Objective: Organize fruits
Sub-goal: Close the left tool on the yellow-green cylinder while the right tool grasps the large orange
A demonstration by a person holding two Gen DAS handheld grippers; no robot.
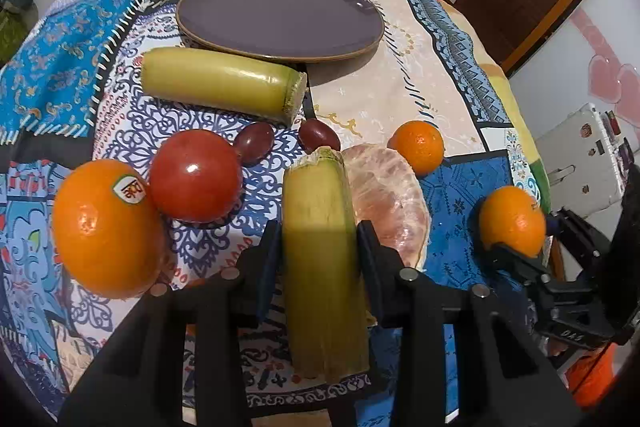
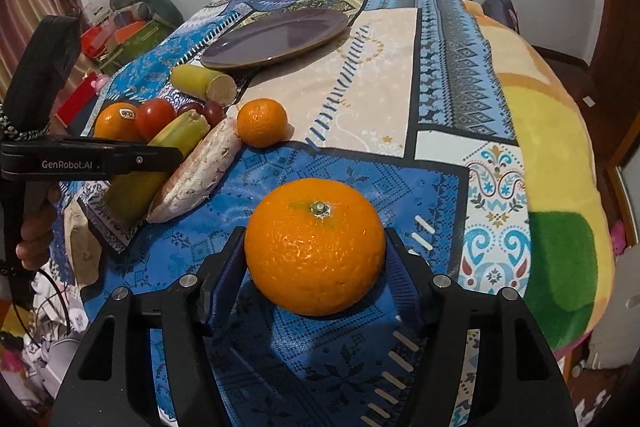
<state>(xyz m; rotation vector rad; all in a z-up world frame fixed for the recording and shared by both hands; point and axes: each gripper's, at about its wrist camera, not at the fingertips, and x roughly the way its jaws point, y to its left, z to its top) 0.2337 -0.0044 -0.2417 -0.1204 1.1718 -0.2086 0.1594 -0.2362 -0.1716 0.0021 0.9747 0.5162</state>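
My left gripper [image 1: 318, 247] is shut on a green sugarcane piece [image 1: 320, 267] that lies lengthwise between its fingers. My right gripper [image 2: 316, 255] is shut on a large orange [image 2: 315, 247] over the blue cloth; it also shows in the left wrist view [image 1: 512, 221]. A purple plate [image 1: 280, 15] sits empty at the back. A second sugarcane piece [image 1: 220, 81] lies in front of it. A stickered orange [image 1: 104, 227], a red tomato [image 1: 196, 175], two dark grapes [image 1: 254, 141], a peeled pomelo segment [image 1: 388, 195] and a small mandarin [image 1: 418, 147] lie around my left gripper.
A patterned patchwork cloth [image 2: 380, 75] covers the table. A yellow and green blanket [image 2: 560, 187] hangs over the right edge. Boxes and clutter [image 2: 120, 35] stand beyond the left edge. A white appliance [image 1: 580, 155] stands at the right.
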